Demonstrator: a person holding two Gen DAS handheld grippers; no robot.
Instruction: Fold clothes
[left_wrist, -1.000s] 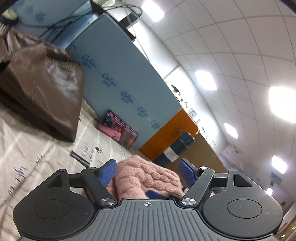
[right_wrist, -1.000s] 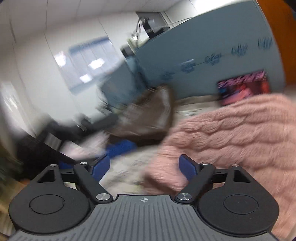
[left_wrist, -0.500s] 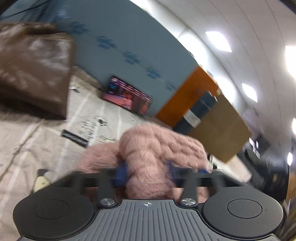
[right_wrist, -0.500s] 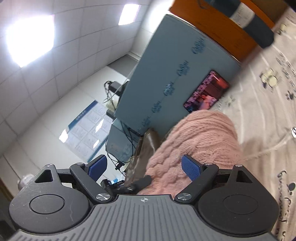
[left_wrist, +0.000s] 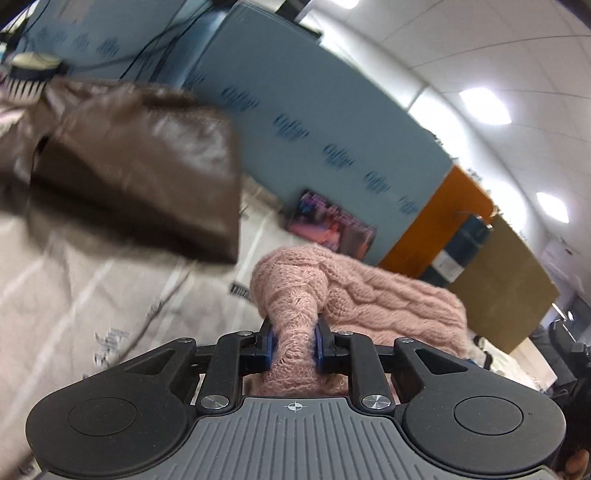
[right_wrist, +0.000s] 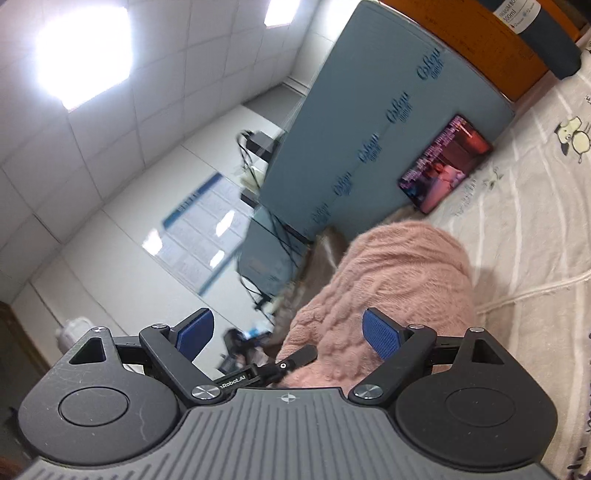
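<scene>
while pinched in the left hand-held gripper (left_wrist: 294, 345), pink sweater (left_wrist: 388, 299) bunches ahead

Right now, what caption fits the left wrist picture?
Left hand-held gripper pinching a bunch of the pink knitted sweater above the printed bedsheet.

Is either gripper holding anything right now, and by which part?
The left gripper pinches a bunched fold of the pink knit sweater. The right gripper holds nothing, jaws open.

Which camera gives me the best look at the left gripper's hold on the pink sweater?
Left wrist: the left gripper pinches a bunched fold of the pink sweater. Right wrist shows the sweater's bulk and only a black part of the left gripper.
</scene>
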